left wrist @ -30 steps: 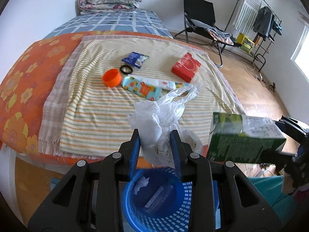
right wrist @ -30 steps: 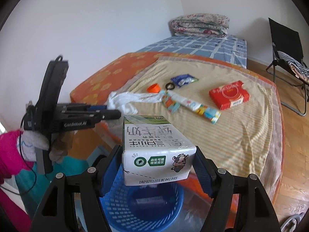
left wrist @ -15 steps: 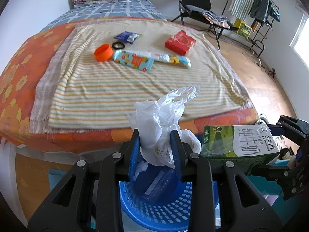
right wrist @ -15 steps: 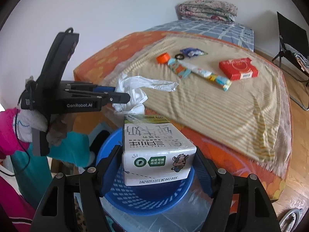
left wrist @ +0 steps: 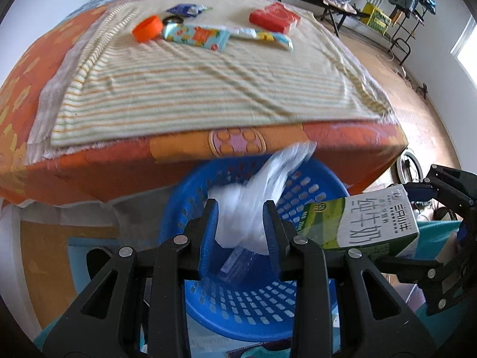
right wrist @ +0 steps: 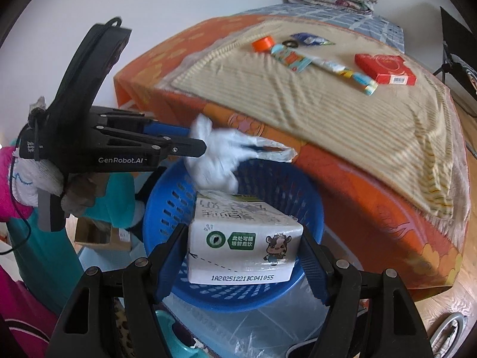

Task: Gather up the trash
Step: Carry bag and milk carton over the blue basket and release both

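Observation:
My left gripper (left wrist: 241, 208) is shut on a crumpled white plastic bag (left wrist: 259, 200) and holds it over the blue perforated basket (left wrist: 238, 307) that stands on the floor at the bed's foot. The bag also shows in the right wrist view (right wrist: 220, 155). My right gripper (right wrist: 244, 238) is shut on a green and white milk carton (right wrist: 244, 241) and holds it over the same basket (right wrist: 167, 208). The carton shows at the right of the left wrist view (left wrist: 366, 226). A clear wrapper lies inside the basket.
On the striped blanket (left wrist: 193, 83) on the bed lie an orange cap (left wrist: 147, 28), a black ring, a blue packet (left wrist: 184, 8), a flowered pack (left wrist: 199, 36), a long tube (left wrist: 262, 35) and a red box (left wrist: 274, 18). A folding chair and a clothes rack stand beyond.
Both grippers have come down from bed height towards the basket. The bag and the carton now hang just above its opening.

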A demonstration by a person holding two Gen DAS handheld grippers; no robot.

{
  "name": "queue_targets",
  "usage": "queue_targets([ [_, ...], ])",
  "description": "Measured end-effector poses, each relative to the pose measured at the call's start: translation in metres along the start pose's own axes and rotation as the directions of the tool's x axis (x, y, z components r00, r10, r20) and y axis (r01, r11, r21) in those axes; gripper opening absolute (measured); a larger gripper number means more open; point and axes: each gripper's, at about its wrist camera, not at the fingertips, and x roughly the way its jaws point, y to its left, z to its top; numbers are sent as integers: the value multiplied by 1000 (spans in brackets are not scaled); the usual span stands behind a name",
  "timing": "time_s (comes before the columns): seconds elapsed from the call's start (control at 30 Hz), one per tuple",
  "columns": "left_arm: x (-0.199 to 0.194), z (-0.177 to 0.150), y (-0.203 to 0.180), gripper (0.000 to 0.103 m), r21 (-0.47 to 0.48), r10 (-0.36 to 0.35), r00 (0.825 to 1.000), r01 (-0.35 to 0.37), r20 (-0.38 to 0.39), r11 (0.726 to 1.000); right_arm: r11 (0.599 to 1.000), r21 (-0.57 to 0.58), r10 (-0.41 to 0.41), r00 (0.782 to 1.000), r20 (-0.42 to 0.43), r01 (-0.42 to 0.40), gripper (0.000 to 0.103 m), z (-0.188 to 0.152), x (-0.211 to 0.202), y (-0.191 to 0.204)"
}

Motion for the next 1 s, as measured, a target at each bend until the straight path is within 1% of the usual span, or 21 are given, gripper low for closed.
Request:
queue_targets([
  [0.3,9,-4,-2,31,-2,8,999,-8,-36,1000,1000,-9,-7,999,-49,7,76,-6,17,3],
  [0.37,11,-4,0,31,-13,9,999,-9,-43,1000,1000,-14,-28,998,-64,28,76,-7,22,3],
  [0.47,12,-3,3,31,-25,9,999,-10,-50,1000,999,-3,-34,995,-91,34,85,-8,29,1],
  [0.53,13,-3,4,31,-32,9,999,-11,-53,999,999,8,-35,995,-97,36,86,-9,31,-2],
  [0.57,13,-3,5,34,-37,9,998,-11,-55,999,999,11,-35,994,-100,37,86,-9,32,-3],
  [0.6,13,-3,5,42,-41,8,998,-10,-55,999,999,15,-36,994,-103,38,86,-9,32,-3],
  [0.67,12,-2,7,47,-50,9,999,-11,-49,999,999,24,-35,994,-104,38,86,-9,33,-4],
  [0.93,11,-1,8,48,-58,8,999,-11,-51,998,998,62,-24,996,-91,30,87,-7,30,-10],
  [0.97,11,-1,8,51,-60,8,999,-11,-51,998,997,67,-22,996,-86,28,87,-6,29,-10],
  [1.0,11,0,9,56,-63,8,999,-11,-49,998,997,70,-20,996,-83,26,87,-5,28,-11],
])
